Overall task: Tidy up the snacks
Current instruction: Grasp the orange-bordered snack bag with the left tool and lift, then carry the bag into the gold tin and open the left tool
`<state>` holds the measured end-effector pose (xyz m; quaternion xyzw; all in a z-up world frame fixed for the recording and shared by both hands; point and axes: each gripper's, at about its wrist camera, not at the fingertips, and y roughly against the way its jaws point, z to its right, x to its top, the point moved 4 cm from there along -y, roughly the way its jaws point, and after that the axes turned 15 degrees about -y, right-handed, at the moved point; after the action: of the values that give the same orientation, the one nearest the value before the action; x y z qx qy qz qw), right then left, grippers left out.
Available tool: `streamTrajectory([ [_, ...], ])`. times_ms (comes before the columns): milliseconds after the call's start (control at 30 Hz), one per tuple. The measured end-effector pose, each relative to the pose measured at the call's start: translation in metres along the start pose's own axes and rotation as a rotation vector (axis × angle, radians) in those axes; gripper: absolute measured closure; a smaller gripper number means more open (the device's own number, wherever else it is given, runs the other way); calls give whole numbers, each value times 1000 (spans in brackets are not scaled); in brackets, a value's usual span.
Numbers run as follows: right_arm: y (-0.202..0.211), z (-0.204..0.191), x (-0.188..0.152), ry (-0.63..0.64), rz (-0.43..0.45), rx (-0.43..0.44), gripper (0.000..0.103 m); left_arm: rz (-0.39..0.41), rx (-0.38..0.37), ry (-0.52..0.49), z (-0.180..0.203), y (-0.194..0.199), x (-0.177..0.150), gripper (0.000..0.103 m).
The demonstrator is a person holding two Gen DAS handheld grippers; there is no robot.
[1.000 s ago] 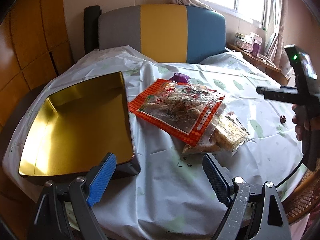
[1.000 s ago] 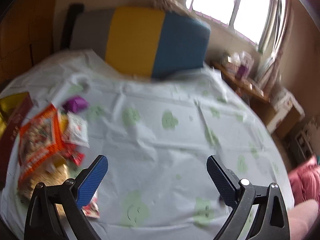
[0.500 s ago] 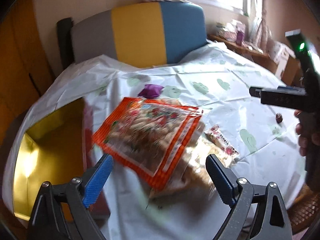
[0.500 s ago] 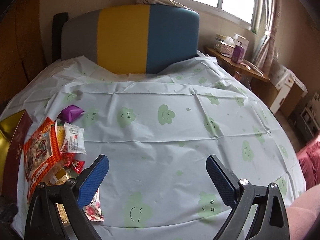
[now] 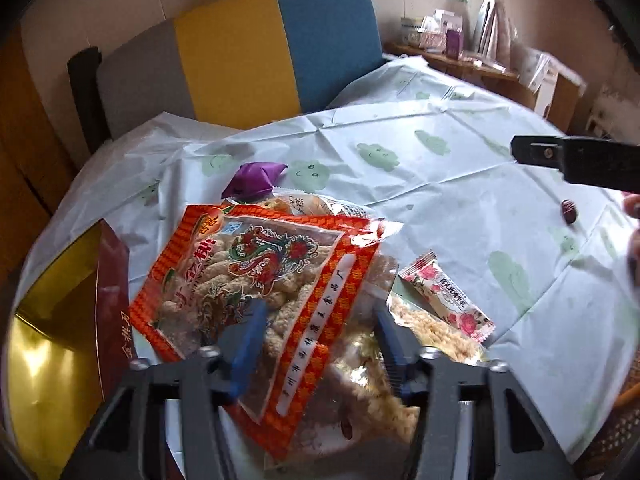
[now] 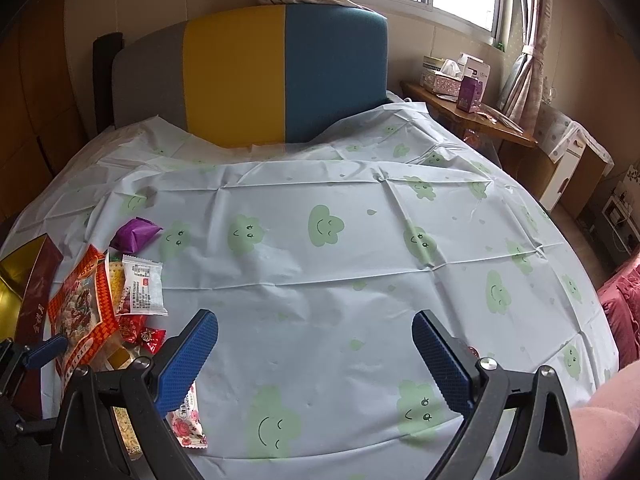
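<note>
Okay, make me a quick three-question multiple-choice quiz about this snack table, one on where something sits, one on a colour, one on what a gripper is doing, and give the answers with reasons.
1. Where does the gold-lined open box lie relative to the big orange-red snack bag?
A. to its left
B. to its right
C. on top of it

2. What colour is the small puffy packet beyond the pile?
A. green
B. purple
C. white

3. What is between the fingers of the left gripper?
A. nothing
B. the small dark fruit
C. the orange-red bag

Answers:
1. A, in the left wrist view the box sits at the bag's left edge.
2. B, both views show it purple.
3. C, the jaws are closing with the bag's near end between them.
</note>
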<state>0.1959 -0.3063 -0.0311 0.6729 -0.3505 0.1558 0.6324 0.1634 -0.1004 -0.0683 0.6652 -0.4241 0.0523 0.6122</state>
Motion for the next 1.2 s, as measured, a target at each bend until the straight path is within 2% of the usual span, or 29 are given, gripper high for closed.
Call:
streamTrajectory([
  [100, 0, -1, 0, 13, 10, -8, 4, 36, -35, 29, -4, 9, -4, 74],
  [233, 2, -4, -1, 35, 21, -14, 4, 67, -78, 59, -11, 14, -7, 84],
  [367, 2, -4, -1, 39, 22, -19, 4, 87, -83, 98, -22, 19, -9, 94],
  [467, 1, -4, -1, 43, 20, -23, 4, 104, -75, 119, -30, 25, -5, 97],
  [633, 0, -5, -2, 54, 19, -28, 4, 189, -43, 182, -56, 52, 7, 100],
  [900, -2, -7, -4, 68, 11, -29, 4, 281, -11, 359, -134, 89, 14, 101],
  [1100, -2, -12, -8, 103, 13, -37, 5, 329, 21, 446, -187, 119, 6, 102],
  [1200, -4, -15, -11, 124, 12, -46, 5, 354, 26, 501, -207, 135, -9, 102],
])
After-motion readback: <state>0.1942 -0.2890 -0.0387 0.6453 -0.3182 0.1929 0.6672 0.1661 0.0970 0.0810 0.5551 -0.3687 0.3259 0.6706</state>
